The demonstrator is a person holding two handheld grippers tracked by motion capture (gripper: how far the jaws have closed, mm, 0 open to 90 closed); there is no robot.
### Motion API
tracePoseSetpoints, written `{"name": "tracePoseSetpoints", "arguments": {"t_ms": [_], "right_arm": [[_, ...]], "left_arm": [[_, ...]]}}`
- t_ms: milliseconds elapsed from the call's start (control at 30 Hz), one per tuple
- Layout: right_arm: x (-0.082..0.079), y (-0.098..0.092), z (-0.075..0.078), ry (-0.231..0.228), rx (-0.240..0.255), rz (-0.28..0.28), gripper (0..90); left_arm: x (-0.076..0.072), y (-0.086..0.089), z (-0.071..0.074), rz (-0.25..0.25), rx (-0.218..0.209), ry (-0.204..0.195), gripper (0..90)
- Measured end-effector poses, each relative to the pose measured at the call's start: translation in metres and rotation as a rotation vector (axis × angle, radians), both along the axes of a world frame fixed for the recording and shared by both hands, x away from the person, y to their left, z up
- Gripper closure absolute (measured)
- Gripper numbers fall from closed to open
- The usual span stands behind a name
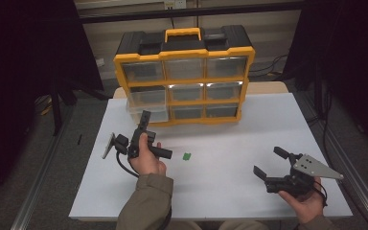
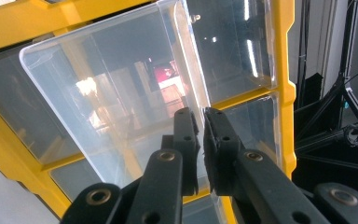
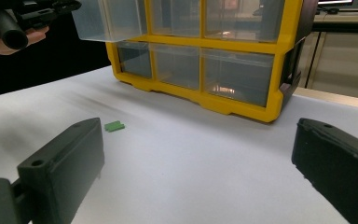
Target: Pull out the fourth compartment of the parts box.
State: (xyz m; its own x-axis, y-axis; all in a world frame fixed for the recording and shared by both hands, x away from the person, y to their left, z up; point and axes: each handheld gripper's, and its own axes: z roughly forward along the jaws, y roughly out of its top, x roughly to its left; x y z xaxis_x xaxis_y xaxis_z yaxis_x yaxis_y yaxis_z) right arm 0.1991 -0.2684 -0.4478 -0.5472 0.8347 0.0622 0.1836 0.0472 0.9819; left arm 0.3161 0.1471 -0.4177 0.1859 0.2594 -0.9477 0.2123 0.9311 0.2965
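A white surface (image 1: pixel 249 143) is seen across the middle of the high view. At the upper centre a yellow organizer (image 1: pixel 184 76) stands upright on it. A clear drawer (image 1: pixel 146 103) at the organizer's left column is pulled partway out. The drawer's front edge is clamped between the nearly closed left tongs (image 2: pixel 200 140). At lower right the right tongs (image 1: pixel 267 163) are held wide apart, empty. A small green piece (image 1: pixel 187 156) lies on the surface at the frame's centre.
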Motion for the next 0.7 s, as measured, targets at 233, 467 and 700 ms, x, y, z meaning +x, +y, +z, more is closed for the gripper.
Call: {"name": "tracePoseSetpoints", "arguments": {"t_ms": [233,467,700], "right_arm": [[0.0001,0.0000,-0.0001,0.001,0.001,0.000,2.2],[-0.0001,0.0005,-0.0002,0.003,0.000,0.003,2.2],[0.0002,0.0007,-0.0004,0.004,0.000,0.003,2.2]], "left_arm": [[-0.0008,0.0011,-0.0004,-0.002,0.007,0.000,84.2],[-0.0008,0.0027,-0.0006,-0.017,0.032,0.001,83.4],[-0.0016,0.0041,-0.0031,-0.031,0.071,-0.011,82.2]]}}
